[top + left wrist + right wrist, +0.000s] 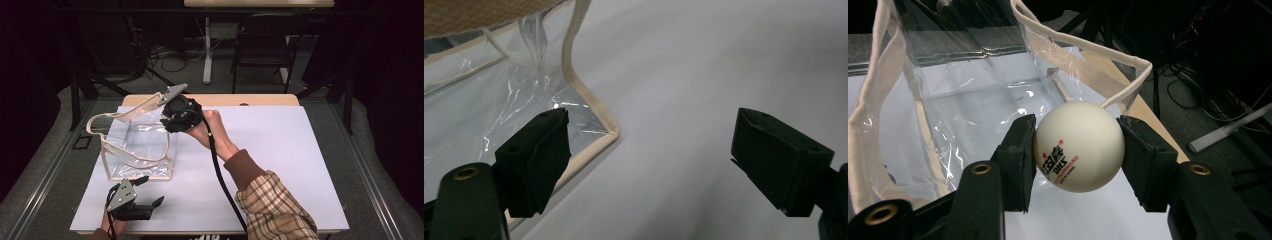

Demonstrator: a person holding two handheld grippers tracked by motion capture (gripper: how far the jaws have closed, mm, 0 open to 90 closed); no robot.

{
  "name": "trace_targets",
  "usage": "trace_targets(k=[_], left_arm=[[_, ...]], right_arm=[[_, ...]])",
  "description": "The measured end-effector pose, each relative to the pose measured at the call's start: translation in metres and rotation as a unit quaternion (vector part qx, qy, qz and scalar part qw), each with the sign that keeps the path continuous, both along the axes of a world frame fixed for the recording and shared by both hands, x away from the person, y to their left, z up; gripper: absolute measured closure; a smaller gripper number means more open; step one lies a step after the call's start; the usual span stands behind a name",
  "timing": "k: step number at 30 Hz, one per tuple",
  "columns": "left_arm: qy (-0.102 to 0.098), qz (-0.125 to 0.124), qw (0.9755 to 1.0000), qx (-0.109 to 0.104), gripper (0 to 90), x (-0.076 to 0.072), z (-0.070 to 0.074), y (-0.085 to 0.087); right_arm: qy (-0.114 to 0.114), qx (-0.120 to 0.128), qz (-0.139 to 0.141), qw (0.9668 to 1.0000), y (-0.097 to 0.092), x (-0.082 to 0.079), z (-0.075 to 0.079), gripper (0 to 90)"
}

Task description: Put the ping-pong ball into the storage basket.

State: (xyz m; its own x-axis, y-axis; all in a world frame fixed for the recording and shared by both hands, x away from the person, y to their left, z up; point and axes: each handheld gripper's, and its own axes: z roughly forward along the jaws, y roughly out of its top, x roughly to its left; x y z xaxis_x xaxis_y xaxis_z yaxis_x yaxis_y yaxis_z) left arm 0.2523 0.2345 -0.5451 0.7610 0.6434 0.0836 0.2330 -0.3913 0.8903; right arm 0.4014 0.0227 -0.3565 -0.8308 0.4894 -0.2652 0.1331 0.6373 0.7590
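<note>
A clear plastic bag [137,145] with cream fabric trim is seen standing open on the white table cover [280,150], toward the left side of the table. Nothing can be made out inside it; its walls are transparent and creased, with glare on them.

A white ball [1079,146] with red and dark printing is clamped between the jaws of the right gripper [1078,150]. In the right gripper view the ball is held above the table just before the bag's open mouth, with the trimmed rim [1083,45] behind it. In the high view the right gripper [175,118] is held at the bag's upper right edge by a raised hand [210,130], the forearm extended from a plaid sleeve [275,205].

The left gripper [145,192] is held low near the front edge, just before the bag's near bottom corner [611,132]. Its jaws are spread wide, with nothing between them.

The ball is hidden by the gripper in the high view. The left hand is cut off at the bottom edge.
</note>
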Motion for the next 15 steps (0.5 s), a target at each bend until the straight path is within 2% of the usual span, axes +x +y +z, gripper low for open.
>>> trace_targets(k=[15], left_arm=[[0.001,0.000,1.0000,-0.001,16.2,0.000,0.000,0.000]], right_arm=[[0.005,-0.005,0.008,0.9999,0.012,-0.002,-0.002,50.8]])
